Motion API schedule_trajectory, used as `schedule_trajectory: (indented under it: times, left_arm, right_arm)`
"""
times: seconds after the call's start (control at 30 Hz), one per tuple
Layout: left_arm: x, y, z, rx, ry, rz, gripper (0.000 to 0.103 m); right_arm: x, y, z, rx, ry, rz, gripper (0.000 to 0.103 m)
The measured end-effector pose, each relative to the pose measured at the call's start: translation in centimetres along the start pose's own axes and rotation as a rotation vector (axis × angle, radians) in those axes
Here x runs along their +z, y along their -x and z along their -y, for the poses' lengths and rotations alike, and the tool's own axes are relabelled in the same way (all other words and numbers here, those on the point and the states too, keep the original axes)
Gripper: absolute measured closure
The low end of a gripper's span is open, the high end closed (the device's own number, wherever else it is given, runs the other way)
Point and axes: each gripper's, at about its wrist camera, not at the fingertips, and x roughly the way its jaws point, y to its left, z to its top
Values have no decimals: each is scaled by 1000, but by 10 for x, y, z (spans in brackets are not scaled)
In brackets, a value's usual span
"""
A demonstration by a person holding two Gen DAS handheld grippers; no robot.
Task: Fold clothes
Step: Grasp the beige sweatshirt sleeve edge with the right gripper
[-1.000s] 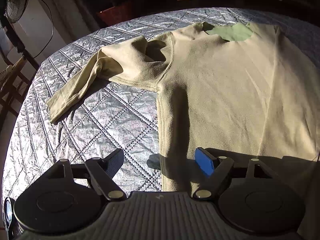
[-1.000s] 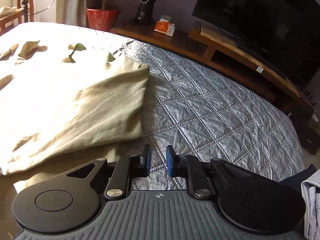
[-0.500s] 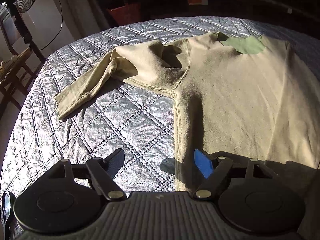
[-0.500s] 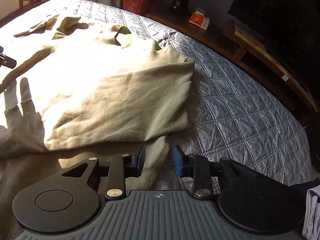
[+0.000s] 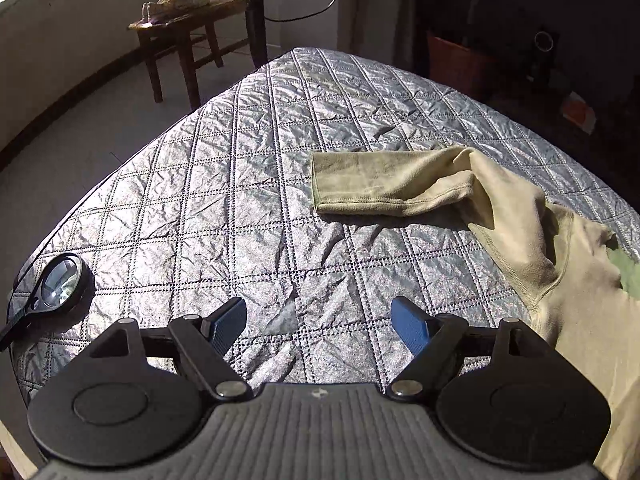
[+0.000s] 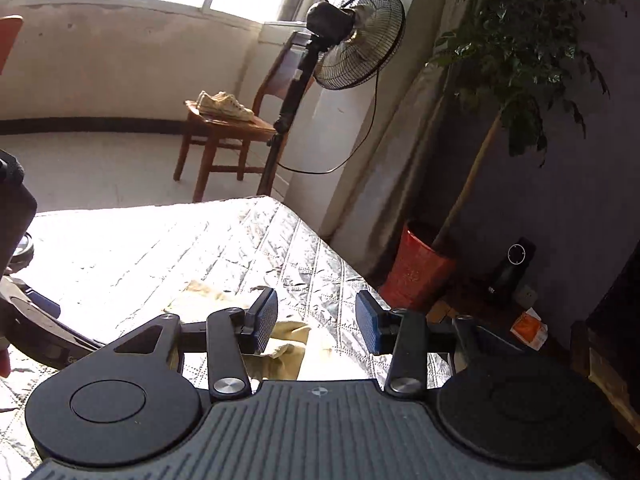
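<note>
A tan long-sleeved top [image 5: 568, 280] lies on the silver quilted bed cover [image 5: 240, 184]. Its left sleeve [image 5: 388, 184] stretches out flat to the left, cuff end toward the bed's middle. My left gripper [image 5: 318, 320] is open, above bare quilt, short of the sleeve and left of the top's body. My right gripper [image 6: 316, 320] is open and empty. In the right wrist view a bit of the tan top [image 6: 284, 344] shows just beyond the left finger. The left gripper's black body [image 6: 28, 320] appears at that view's left edge.
A magnifying glass [image 5: 60, 284] lies on the bed's left edge. Beyond the bed stand a wooden chair with shoes [image 6: 224, 116], a standing fan [image 6: 352, 44], a red plant pot [image 6: 420, 272] and a dark speaker [image 6: 512, 268]. The bed's far corner [image 6: 272, 200] is near the fan pole.
Both views have swung left. The left gripper now faces the sleeve and the bed's corner instead of the top's body. The right gripper has opened wider and tilted up toward the room.
</note>
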Motion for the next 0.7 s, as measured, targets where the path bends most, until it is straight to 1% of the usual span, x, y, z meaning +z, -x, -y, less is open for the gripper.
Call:
schedule_trajectory:
  times: [0.1, 0.2, 0.3, 0.37, 0.47, 0.57, 0.63, 0.67, 0.7]
  left_arm:
    - [5, -3, -28, 16, 120, -31, 29]
    - [11, 1, -56, 47, 230, -25, 29]
    - [15, 0, -83, 69, 343, -28, 29]
    - [17, -1, -99, 83, 409, -31, 29]
    - [15, -1, -109, 87, 438, -39, 29]
    - [14, -4, -110, 71, 433, -62, 28]
    - [14, -6, -111, 58, 435, -79, 28]
    - [14, -6, -111, 54, 435, -84, 28]
    - [14, -6, -112, 52, 436, -88, 28]
  right_arm:
    - [3, -52, -35, 68, 116, -93, 57]
    - [-1, -85, -61, 170, 164, -154, 57]
    - [-1, -102, -92, 238, 239, -183, 56]
    - [1, -110, -109, 276, 261, -200, 55]
    - [4, -121, -121, 271, 260, -208, 54]
    - [7, -132, -122, 261, 226, -224, 52]
    - [9, -139, -123, 254, 204, -236, 54]
    - [10, -143, -124, 251, 193, -241, 70]
    - [11, -145, -124, 248, 183, -255, 94]
